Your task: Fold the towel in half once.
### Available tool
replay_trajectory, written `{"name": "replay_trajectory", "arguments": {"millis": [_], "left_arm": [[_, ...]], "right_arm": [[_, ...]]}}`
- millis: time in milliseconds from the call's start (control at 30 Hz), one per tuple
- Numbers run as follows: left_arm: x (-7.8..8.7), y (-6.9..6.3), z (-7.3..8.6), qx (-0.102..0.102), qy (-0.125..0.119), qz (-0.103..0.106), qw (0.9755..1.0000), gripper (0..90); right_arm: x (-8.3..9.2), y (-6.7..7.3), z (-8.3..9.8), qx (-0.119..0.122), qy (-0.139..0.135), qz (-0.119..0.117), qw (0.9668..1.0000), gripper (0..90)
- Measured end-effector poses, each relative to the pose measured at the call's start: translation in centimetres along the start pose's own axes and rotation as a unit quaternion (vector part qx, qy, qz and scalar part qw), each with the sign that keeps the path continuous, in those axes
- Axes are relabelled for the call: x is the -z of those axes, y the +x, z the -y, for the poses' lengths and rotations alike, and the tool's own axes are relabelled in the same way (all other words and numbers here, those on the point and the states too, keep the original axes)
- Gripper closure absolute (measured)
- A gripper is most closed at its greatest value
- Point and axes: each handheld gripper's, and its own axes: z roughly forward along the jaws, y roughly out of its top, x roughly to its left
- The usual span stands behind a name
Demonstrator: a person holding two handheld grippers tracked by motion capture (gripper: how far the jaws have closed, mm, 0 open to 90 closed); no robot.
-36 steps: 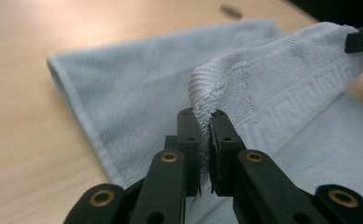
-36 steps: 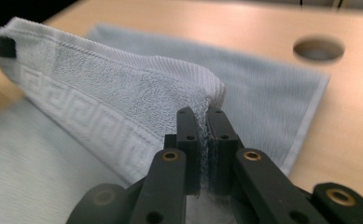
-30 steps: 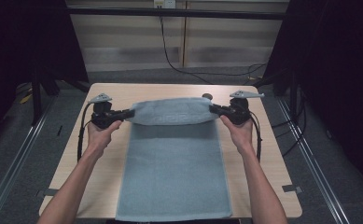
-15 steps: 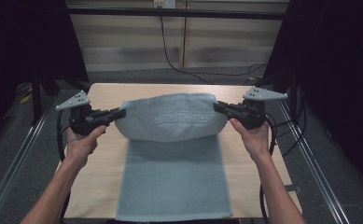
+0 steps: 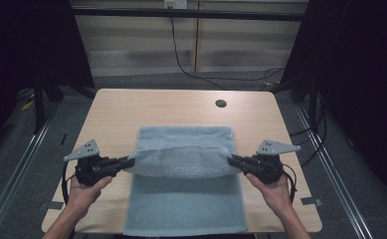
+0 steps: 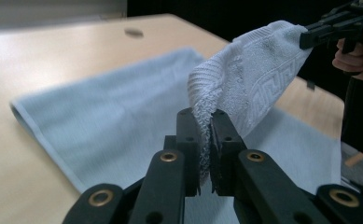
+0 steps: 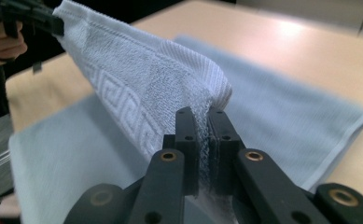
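A light blue towel (image 5: 183, 199) lies along the middle of the wooden table (image 5: 131, 107), its near end hanging over the front edge. Its far end is lifted and folded back toward the person, with a key-pattern border (image 5: 188, 170) facing up. My left gripper (image 5: 130, 162) is shut on the left corner of that lifted edge, the cloth (image 6: 244, 84) pinched between its jaws. My right gripper (image 5: 232, 160) is shut on the right corner, the towel (image 7: 142, 88) bunched at its tips. Both hold the edge a little above the towel's lower layer.
A round cable hole (image 5: 221, 103) sits near the table's far right. Bare tabletop lies beyond the towel and on both sides of it. Black cables (image 5: 191, 59) run along the back wall. Dark curtains flank the table.
Both grippers have carried the towel's far edge from the back of the table toward the person, folding it over the lower part. The far tabletop is now uncovered.
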Motion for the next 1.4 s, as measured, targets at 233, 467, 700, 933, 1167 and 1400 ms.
{"name": "replay_trajectory", "arguments": {"millis": [233,467,700,933,1167,1400], "left_arm": [[-1.6,-0.6,3.8,0.016,0.056,0.021,0.9981,82.6],[-0.3,-2.3,6.1,0.009,0.066,0.037,0.9971,80.1],[1.4,-3.6,6.9,0.01,0.065,0.048,0.9967,70.0],[2.9,-3.7,6.1,0.017,0.026,0.049,0.9983,59.7],[-0.7,-0.9,4.6,0.026,0.06,0.021,0.9976,59.4],[-4.8,3.0,2.1,0.029,0.075,-0.017,0.9966,61.1]], "right_arm": [[-1.1,1.1,5.0,-0.023,0.052,-0.015,0.9983,82.2],[0.4,2.5,7.2,-0.03,0.062,-0.023,0.9974,77.5],[2.3,4.2,8.5,-0.025,0.065,-0.028,0.9972,69.9],[3.3,4.5,7.5,-0.017,0.04,-0.028,0.9987,63.4],[0.3,2.5,5.9,-0.013,0.046,-0.022,0.9986,60.9],[-5.5,-1.4,3.5,-0.011,0.074,-0.016,0.997,58.6]]}}
